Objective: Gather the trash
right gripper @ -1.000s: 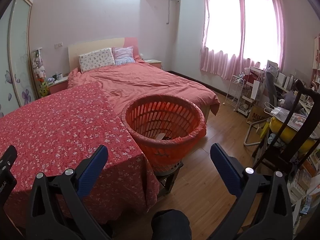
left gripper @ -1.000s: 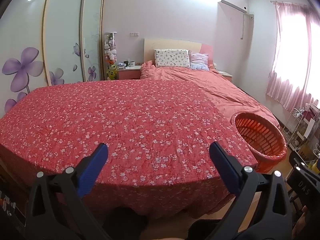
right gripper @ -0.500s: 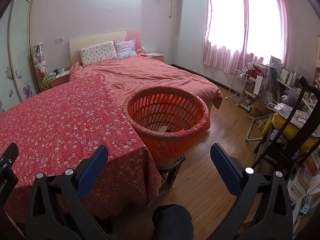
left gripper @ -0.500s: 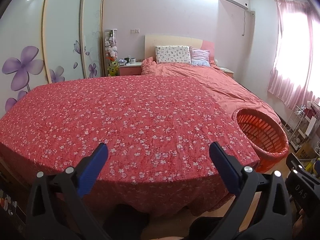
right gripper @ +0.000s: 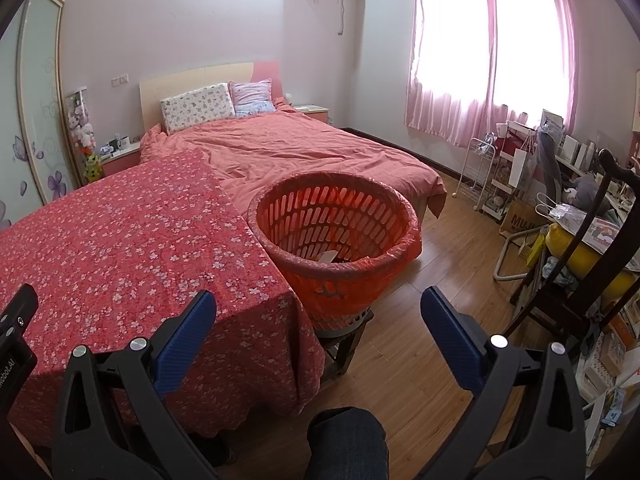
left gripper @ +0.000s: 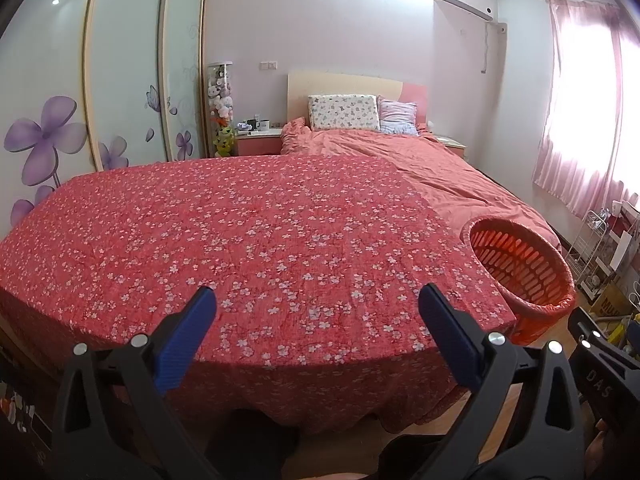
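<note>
Standing just off the right corner of the flowered red tablecloth (right gripper: pixel 120 248), on a low dark stool (right gripper: pixel 344 344): the orange slatted basket (right gripper: pixel 336 240), lined with a thin plastic bag folded over its rim. Lying at the bottom of it, a pale scrap of trash (right gripper: pixel 327 257) and something dark beside it, too small to tell. Showing again at the right edge of the left wrist view, the basket (left gripper: pixel 520 268), touching or nearly touching the cloth's corner.

Hovering wide open over the near edge of the tablecloth (left gripper: pixel 248 248), holding nothing: the left gripper (left gripper: pixel 318 312), blue pads well apart. Hanging likewise spread and empty, the right gripper (right gripper: pixel 318 314), aimed toward the basket and the wooden floor (right gripper: pixel 440 280).

Lying beyond the table: a bed (right gripper: pixel 288 148) under a salmon cover with two pillows (right gripper: pixel 198 107). Hanging at the window, pink curtains (right gripper: pixel 500 48). Crowding the right wall, a white wire rack (right gripper: pixel 480 176) and cluttered shelves. Peeking in at the bottom, a knee in dark jeans (right gripper: pixel 346 444).
</note>
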`<state>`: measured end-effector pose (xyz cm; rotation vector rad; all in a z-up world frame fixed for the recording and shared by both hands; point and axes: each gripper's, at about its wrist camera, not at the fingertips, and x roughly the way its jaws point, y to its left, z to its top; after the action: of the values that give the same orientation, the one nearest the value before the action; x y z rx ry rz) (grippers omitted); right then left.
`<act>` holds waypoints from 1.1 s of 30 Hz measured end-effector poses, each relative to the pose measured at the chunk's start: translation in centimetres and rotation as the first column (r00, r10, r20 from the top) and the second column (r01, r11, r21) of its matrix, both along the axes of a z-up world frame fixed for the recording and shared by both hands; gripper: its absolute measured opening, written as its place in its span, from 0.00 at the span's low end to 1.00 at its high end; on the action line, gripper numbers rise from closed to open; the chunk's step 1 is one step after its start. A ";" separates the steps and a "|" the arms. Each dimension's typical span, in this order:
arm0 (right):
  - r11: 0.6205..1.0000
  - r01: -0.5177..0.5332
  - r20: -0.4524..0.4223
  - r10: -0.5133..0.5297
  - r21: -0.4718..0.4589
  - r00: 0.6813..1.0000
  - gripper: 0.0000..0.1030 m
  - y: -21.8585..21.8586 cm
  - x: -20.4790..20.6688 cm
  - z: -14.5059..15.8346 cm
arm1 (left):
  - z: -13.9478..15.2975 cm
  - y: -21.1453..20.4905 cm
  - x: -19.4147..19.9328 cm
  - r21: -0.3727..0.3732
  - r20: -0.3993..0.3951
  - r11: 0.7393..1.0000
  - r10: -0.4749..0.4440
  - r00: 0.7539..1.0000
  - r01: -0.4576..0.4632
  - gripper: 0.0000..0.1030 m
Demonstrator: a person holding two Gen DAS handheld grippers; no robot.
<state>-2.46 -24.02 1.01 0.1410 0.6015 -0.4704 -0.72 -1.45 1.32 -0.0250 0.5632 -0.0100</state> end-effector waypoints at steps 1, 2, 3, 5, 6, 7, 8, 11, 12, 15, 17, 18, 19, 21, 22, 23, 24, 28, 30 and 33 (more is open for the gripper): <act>1.000 -0.001 0.000 0.001 0.001 1.000 0.98 0.0 0.0 0.0 | 0.0 -0.1 0.0 0.001 0.001 1.000 0.000 1.000 0.000 0.96; 1.000 -0.001 0.000 0.001 0.002 1.000 0.98 0.0 0.0 0.0 | 0.0 -0.1 0.0 0.001 0.001 1.000 -0.001 1.000 0.001 0.96; 1.000 -0.001 0.000 0.001 0.003 1.000 0.98 0.0 0.0 0.0 | 0.0 -0.2 0.0 0.001 0.001 1.000 0.000 1.000 0.000 0.96; 1.000 -0.002 -0.001 0.002 0.003 1.000 0.98 0.1 0.0 0.0 | 0.0 -0.2 0.0 0.000 0.000 1.000 0.000 1.000 0.000 0.96; 1.000 -0.001 0.000 0.001 0.002 1.000 0.98 0.1 0.0 0.0 | 0.0 -0.3 -0.1 0.000 0.000 1.000 -0.001 1.000 0.001 0.96; 1.000 -0.001 0.000 0.001 0.003 1.000 0.98 0.1 0.0 0.0 | 0.0 -0.3 -0.1 0.000 0.001 1.000 0.000 1.000 0.000 0.96; 1.000 -0.001 0.000 0.001 0.003 1.000 0.98 0.1 0.0 0.0 | 0.0 -0.2 -0.1 0.001 0.001 1.000 0.000 1.000 0.000 0.96; 1.000 -0.001 -0.001 0.001 0.003 1.000 0.98 0.1 0.0 0.0 | 0.0 -0.3 -0.1 0.001 0.001 1.000 0.000 1.000 0.000 0.96; 1.000 -0.002 0.000 0.002 0.003 1.000 0.98 0.1 0.0 0.0 | 0.0 -0.3 -0.1 0.001 0.000 1.000 0.000 1.000 0.000 0.96; 1.000 -0.002 0.000 0.002 0.003 1.000 0.98 0.0 0.0 0.0 | 0.0 -0.3 -0.1 0.000 0.000 1.000 0.001 1.000 -0.001 0.96; 1.000 -0.002 0.000 0.002 0.003 1.000 0.98 0.0 0.0 0.0 | 0.0 -0.3 -0.1 0.000 0.000 1.000 0.001 1.000 -0.001 0.96; 1.000 -0.001 0.000 0.001 0.003 1.000 0.98 0.0 0.0 0.0 | 0.0 -0.3 -0.1 0.000 0.000 1.000 0.000 1.000 0.000 0.96; 1.000 -0.002 0.000 0.002 0.003 1.000 0.98 0.0 0.0 0.0 | 0.0 -0.3 -0.1 0.001 0.000 1.000 0.000 1.000 0.000 0.96; 1.000 -0.001 0.000 0.001 0.003 1.000 0.98 0.0 0.0 0.0 | 0.0 -0.3 -0.1 0.001 0.001 1.000 0.000 1.000 0.000 0.96; 1.000 -0.002 0.000 0.002 0.003 1.000 0.98 0.0 0.0 0.0 | 0.0 -0.3 -0.1 0.001 0.001 1.000 0.000 1.000 0.000 0.96; 1.000 -0.001 0.000 0.001 0.003 1.000 0.98 0.0 0.0 0.0 | 0.0 -0.3 -0.1 0.000 0.001 1.000 0.001 1.000 -0.001 0.96; 1.000 -0.001 0.000 0.001 0.003 1.000 0.98 0.0 0.0 0.0 | 0.0 -0.3 -0.1 0.000 0.001 1.000 0.000 1.000 0.000 0.96; 1.000 -0.002 0.000 0.002 0.003 1.000 0.98 0.0 0.0 0.0 | 0.0 -0.4 -0.1 0.000 -0.001 1.000 0.001 1.000 -0.001 0.96; 1.000 -0.002 -0.001 0.002 0.004 1.000 0.98 0.0 0.0 0.0 | 0.0 -0.4 -0.1 0.000 0.000 1.000 0.000 1.000 0.000 0.96; 1.000 -0.002 -0.001 0.002 0.003 1.000 0.98 0.0 -0.1 0.0 | 0.0 -0.4 -0.1 0.001 0.000 1.000 0.000 1.000 0.000 0.96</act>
<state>-2.51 -24.00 1.01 0.1435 0.6029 -0.4679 -0.79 -1.84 1.32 -0.0243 0.5634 -0.0101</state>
